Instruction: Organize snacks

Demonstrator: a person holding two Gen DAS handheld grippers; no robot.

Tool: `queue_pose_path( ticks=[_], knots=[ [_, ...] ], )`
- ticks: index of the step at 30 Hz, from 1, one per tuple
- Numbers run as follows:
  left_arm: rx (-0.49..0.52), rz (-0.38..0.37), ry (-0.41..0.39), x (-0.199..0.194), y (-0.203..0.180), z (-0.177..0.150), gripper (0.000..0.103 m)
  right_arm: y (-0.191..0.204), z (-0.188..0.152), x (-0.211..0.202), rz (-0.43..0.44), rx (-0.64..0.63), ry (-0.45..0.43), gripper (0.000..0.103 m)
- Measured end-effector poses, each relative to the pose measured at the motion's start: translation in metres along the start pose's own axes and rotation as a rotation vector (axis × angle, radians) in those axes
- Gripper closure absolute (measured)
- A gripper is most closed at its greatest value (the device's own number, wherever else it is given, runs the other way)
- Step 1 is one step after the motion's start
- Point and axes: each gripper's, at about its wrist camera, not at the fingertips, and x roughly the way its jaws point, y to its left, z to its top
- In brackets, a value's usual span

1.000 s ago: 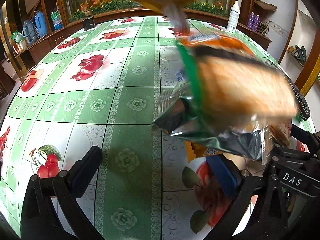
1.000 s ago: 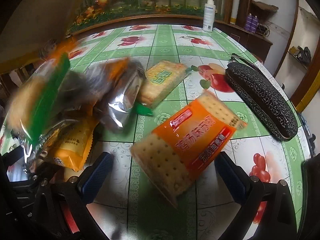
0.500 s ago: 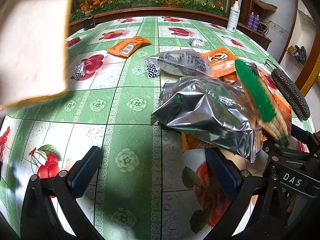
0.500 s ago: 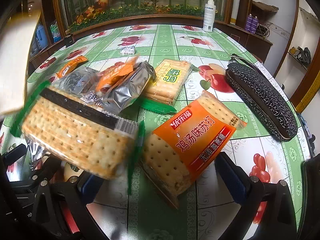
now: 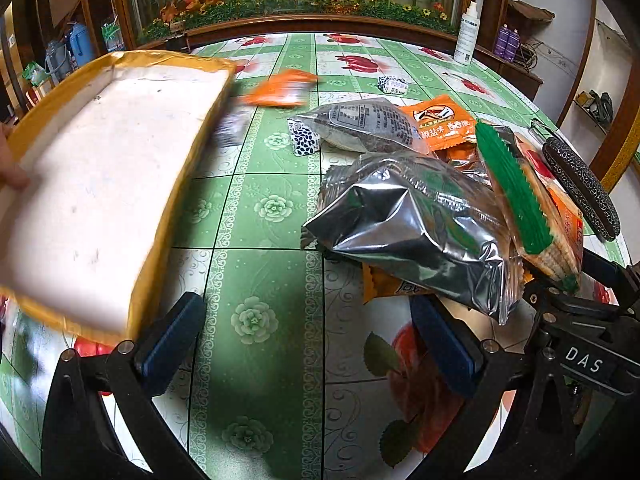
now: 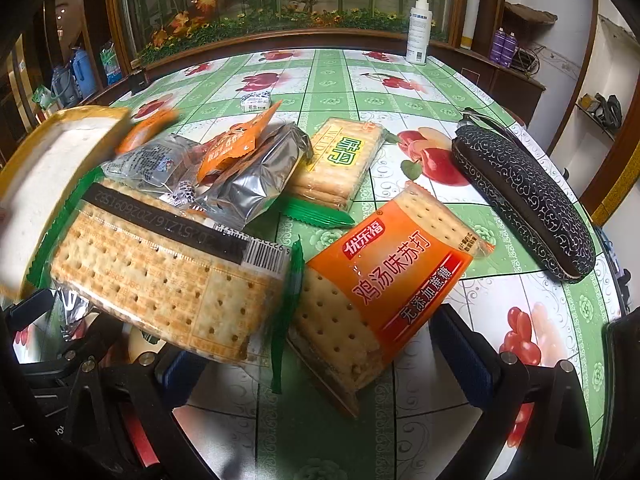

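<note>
Two wide empty claws [image 5: 308, 336] [image 6: 316, 352] — yellow-green cracker pack [image 6: 340, 160] only in right view.

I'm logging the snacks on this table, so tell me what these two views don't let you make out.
- Left wrist view: orange packet near the tray, motion-blurred, label unreadable.
- Left wrist view: yellow packet, mostly hidden under the silver foil bag.
- Right wrist view: small white box, print too small.
- Right wrist view: tray blurred, cut by the left edge.

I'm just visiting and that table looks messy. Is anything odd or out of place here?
Yes. The snacks lie dumped in a jumbled, overlapping heap instead of in the box, which a hand holds tilted and blurred above the table. A black patterned case beside them isn't a snack.
</note>
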Motion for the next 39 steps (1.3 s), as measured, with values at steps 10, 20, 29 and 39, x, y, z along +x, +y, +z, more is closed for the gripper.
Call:
queue_pose_path(
  ticks=[10,20,29,39],
  knots=[
    [0.000,0.000,0.001,0.000,0.000,0.000,0.000,0.000,0.000,0.000,0.001,0.001,0.001,0.000],
    [0.000,0.000,0.000,0.000,0.000,0.000,0.000,-0.004,0.009,0.001,0.158,-0.217,0.065,0.000],
    [0.000,0.000,0.000,0.000,0.000,0.000,0.000,-0.035,0.005,-0.017,0.376,-0.112,0.013,0.012],
    [0.008,-0.004,0.004,0.000,0.000,0.000,0.000,-0.046,0.010,-0.078,0.477,-0.298,-0.118,0.019]
  ],
)
